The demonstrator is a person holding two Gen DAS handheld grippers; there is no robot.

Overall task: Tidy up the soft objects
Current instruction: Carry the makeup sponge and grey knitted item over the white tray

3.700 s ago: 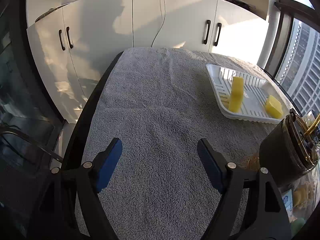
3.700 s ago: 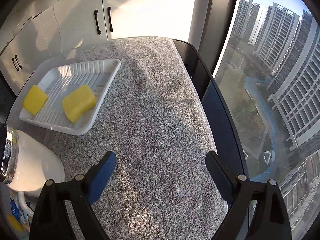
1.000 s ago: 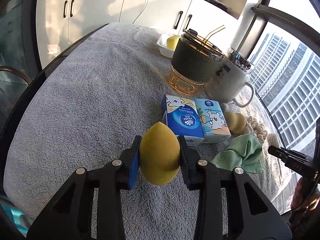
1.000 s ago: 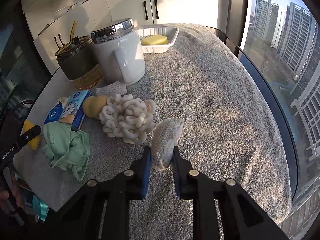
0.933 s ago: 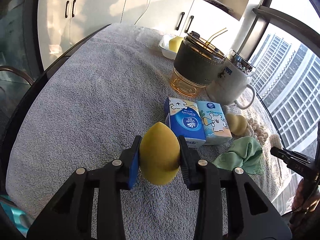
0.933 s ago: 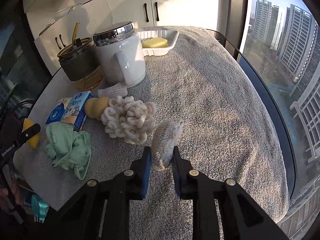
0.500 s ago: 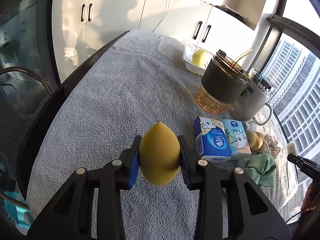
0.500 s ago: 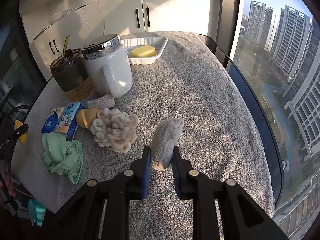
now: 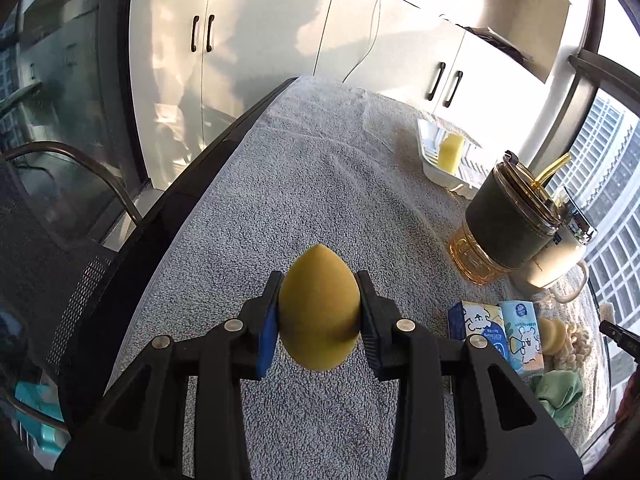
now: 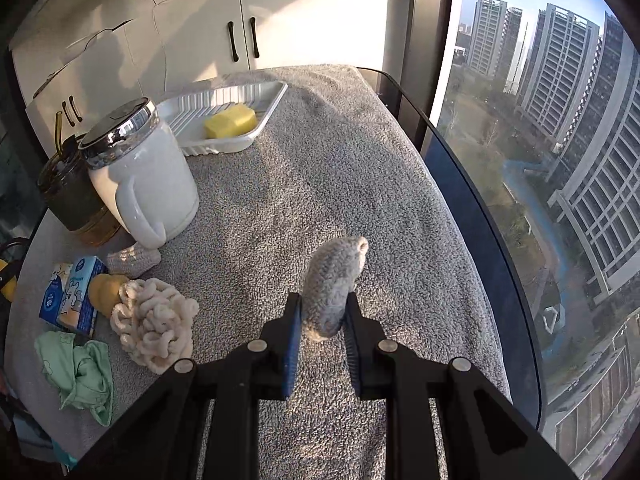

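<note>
We carry two soft items toward the tray (image 10: 276, 98): left fingers (image 9: 319, 318) squeeze the sponge (image 9: 319, 312); right fingers (image 10: 322, 326) pinch the cloth (image 10: 334, 286).

Tissue-pack (image 10: 68, 298) print too small

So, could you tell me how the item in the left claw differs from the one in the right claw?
The yellow sponge in the left claw is smooth and egg-shaped; the grey knitted piece in the right claw is rough and elongated, bending over at its top. The sponge keeps its claw wider apart; the knitted piece is pinched thin. Both are held clear of the towel.
</note>
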